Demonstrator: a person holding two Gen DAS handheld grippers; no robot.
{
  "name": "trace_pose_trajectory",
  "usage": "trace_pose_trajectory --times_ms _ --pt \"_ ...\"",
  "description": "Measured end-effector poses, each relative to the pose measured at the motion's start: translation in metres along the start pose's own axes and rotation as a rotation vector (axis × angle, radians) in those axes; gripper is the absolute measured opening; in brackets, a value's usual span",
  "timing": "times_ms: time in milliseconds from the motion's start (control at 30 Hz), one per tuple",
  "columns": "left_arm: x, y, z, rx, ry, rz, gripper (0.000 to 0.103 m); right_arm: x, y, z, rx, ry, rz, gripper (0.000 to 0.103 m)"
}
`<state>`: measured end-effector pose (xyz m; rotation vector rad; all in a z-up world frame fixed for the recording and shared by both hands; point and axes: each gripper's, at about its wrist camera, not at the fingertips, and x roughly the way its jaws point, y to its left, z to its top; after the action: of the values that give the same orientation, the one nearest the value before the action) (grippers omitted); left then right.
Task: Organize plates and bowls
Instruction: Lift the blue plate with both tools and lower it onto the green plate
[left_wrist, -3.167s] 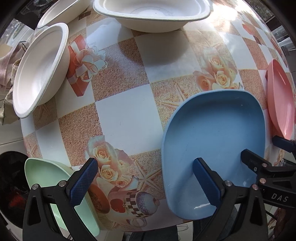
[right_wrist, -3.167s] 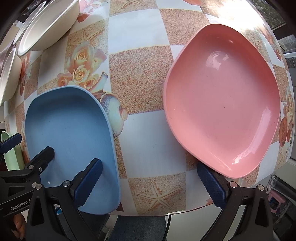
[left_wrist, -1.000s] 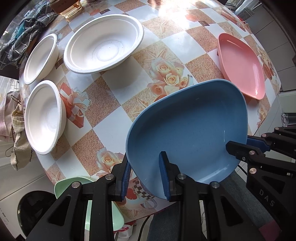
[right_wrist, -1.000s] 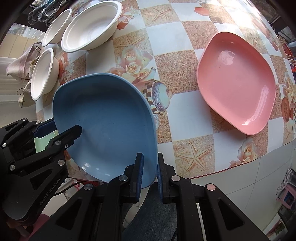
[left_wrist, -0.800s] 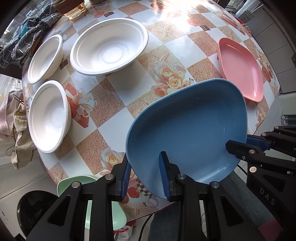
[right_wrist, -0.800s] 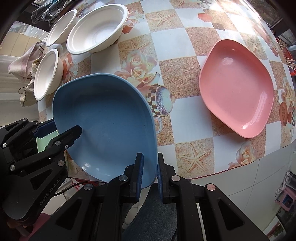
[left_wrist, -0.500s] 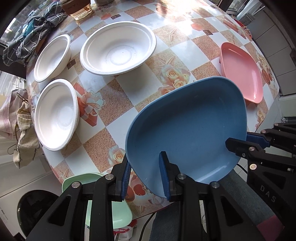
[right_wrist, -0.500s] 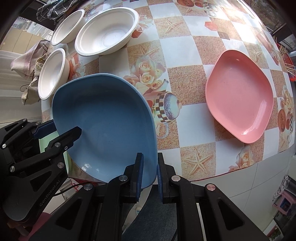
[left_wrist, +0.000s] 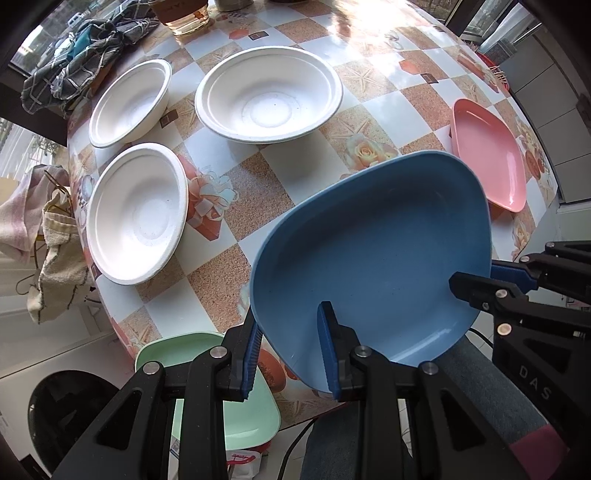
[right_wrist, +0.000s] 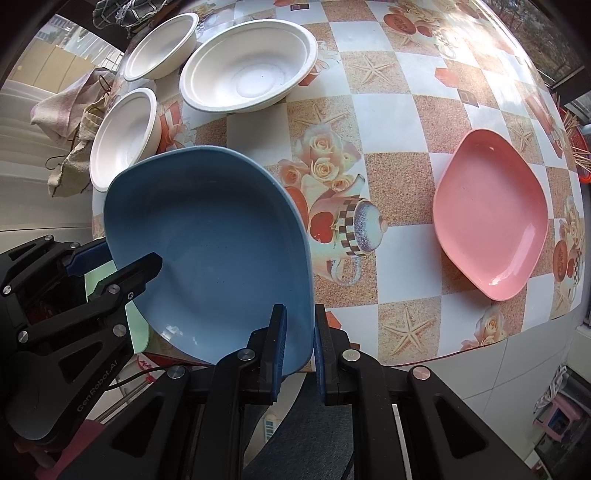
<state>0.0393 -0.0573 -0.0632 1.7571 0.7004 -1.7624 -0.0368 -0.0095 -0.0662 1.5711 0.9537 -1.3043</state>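
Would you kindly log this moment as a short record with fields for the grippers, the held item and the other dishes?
left hand-held gripper: shut on blue plate's rim
right hand-held gripper: shut on blue plate's rim
blue plate: held by both, off the table
pink plate: on table, right side
green plate: at near table edge, partly hidden
white bowls: large, two smaller, unstacked

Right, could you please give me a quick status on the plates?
Left gripper and right gripper both shut on blue plate, held above the table. Pink plate open on the right. Nothing in the way.
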Motion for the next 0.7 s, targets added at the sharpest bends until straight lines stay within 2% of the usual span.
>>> trace_pose_trajectory --times_ms 333,533,700 --pt "-0.004 0.014 -0.006 -0.042 -0.022 -0.009 0.033 -0.006 0.015 0.001 -0.044 -0.011 -0.021 0.017" --pt "-0.013 0.038 -0.021 -0.127 -0.045 -0.007 0.033 -0.009 0.038 0.006 -0.12 -0.011 -0.015 0.017" --pt "-0.014 0.065 -0.044 -0.221 -0.039 0.006 0.033 0.0 0.071 0.01 -0.218 0.029 0.001 0.017"
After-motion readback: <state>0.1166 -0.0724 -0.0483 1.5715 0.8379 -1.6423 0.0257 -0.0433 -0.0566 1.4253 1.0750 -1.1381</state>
